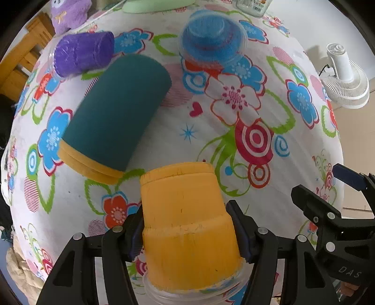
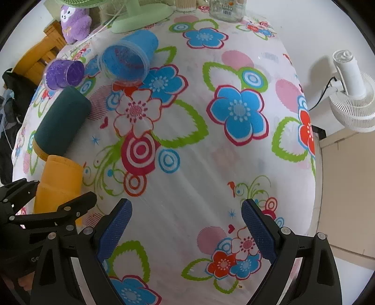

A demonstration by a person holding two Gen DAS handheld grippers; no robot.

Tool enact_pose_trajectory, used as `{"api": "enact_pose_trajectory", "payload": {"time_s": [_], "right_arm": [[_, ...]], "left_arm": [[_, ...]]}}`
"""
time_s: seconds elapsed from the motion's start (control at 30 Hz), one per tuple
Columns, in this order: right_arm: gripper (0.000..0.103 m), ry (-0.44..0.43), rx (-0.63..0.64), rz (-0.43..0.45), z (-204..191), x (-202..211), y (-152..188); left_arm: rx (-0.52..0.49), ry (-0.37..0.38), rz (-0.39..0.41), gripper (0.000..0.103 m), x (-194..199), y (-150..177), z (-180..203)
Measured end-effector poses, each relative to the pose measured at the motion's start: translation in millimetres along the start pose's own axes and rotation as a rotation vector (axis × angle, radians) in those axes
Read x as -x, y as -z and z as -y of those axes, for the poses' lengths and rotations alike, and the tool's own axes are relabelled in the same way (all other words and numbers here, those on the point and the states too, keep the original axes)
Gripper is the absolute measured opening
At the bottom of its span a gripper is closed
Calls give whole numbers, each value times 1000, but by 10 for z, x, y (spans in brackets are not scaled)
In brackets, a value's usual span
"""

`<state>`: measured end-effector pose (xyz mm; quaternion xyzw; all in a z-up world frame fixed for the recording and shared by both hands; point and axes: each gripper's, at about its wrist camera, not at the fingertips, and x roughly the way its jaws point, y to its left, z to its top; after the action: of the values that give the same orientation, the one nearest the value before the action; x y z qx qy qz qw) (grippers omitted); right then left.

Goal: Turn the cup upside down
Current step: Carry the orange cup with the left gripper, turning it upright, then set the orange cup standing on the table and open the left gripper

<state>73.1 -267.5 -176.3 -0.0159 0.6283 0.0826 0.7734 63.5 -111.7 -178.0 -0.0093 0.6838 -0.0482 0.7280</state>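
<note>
My left gripper (image 1: 187, 231) is shut on a yellow cup (image 1: 187, 225), holding it by its sides with its clear rim toward me and its base pointing away, over the flowered tablecloth (image 1: 234, 131). The same cup shows at the left of the right wrist view (image 2: 59, 183), between the left gripper's fingers. My right gripper (image 2: 186, 231) is open and empty, low over the cloth, its blue pads (image 2: 116, 231) wide apart.
A dark green cup with a yellow rim (image 1: 117, 112) lies on its side. A purple cup (image 1: 82, 54) and a blue cup (image 1: 211, 40) also lie on the cloth. A white fan (image 2: 351, 93) stands off the right edge. A green fan base (image 2: 140, 16), a glass jar (image 2: 225, 9) and a purple plush toy (image 2: 75, 21) are at the back.
</note>
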Motion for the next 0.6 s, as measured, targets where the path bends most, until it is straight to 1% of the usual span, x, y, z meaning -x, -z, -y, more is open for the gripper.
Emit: {"api": "enact_pose_trajectory", "payload": {"time_s": [0.2,0.23,0.33,0.37,0.47,0.6], "right_arm": [[96,6,-12,-15,17,-61,61],[96,8,-14,-15,23,-63,71],[96,13,-43,-7,71,-30,100],[96,10,-53,-7,81,-18,105],[96,1,-67,-2,92,32,127],[96,-11,-83,29,50,188,125]], "left_arm": [[1,11,-10,69,-101,66,11],[3,17,-14,71,-106,67,-1],[18,44,-21,84,-109,70,-38],[22,50,-20,85,-96,74,-55],[39,64,-5,86,9,116,-161],[20,42,29,86,231,98,-158]]}}
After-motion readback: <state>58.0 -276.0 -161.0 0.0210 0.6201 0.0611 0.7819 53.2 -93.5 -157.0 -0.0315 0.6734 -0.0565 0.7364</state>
